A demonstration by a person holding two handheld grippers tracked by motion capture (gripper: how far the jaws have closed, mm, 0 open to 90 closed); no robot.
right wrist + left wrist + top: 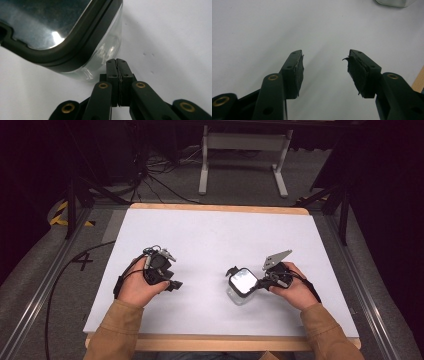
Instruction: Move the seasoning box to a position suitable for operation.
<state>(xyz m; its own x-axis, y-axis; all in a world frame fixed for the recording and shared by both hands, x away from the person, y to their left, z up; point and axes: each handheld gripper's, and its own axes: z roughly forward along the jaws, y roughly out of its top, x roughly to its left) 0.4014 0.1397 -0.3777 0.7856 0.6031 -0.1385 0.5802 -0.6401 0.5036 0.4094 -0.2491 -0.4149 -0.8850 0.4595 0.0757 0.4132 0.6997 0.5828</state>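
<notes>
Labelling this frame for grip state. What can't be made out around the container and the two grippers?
- Container: contents, high view; glare on its dark-rimmed lid.
- Right gripper touching the container's clear wall or just short: right gripper view, too close to tell.
- Container's far side: cut off by the right gripper view's edges.
- Left gripper jaws: high view, hidden by the hand.
</notes>
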